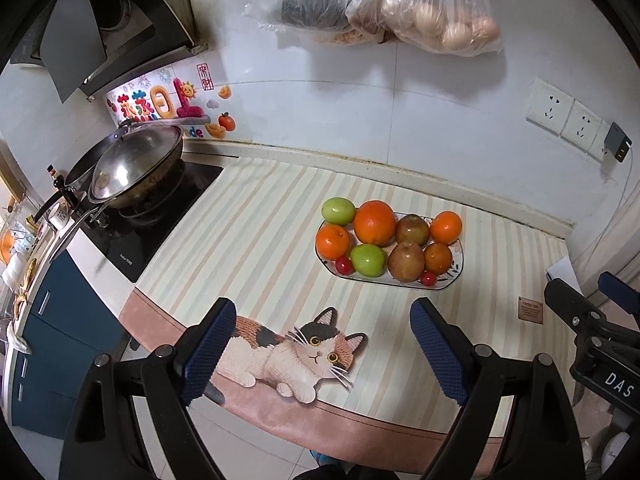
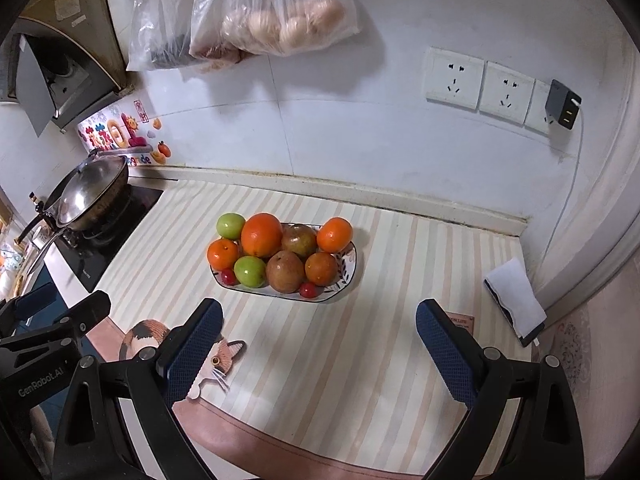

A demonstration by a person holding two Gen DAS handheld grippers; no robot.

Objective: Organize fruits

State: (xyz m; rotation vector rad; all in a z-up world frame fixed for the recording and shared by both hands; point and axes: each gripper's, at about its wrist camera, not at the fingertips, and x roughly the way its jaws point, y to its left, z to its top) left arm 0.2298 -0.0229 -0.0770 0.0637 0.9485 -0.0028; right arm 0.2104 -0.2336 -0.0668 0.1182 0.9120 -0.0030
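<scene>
Both grippers hang back at the bottom of frame, and the plate (image 1: pixel 454 278) sits centre-right in the left wrist view, loaded: a big orange (image 1: pixel 374 223), small oranges like the one at its far right (image 1: pixel 446 227), two green fruits (image 1: pixel 338 210), two brownish ones (image 1: pixel 405 261) and cherry tomatoes (image 1: pixel 343 265) at the near rim. All the fruit visible is on that plate, none loose on the striped mat (image 2: pixel 360 360), so the gathering looks finished, or any sorting has not begun; hard to call.

Left gripper (image 1: pixel 322 354): fingers spread wide, nothing between them. Right gripper (image 2: pixel 318 356): the same, wide and empty.

Room to work? Plenty of bare surface in front of the plate and to its right. Watch the wok (image 1: pixel 132 168) on the hob at far left, the white packet (image 2: pixel 514 300) at right, and the mat's near edge just below the fingers.
</scene>
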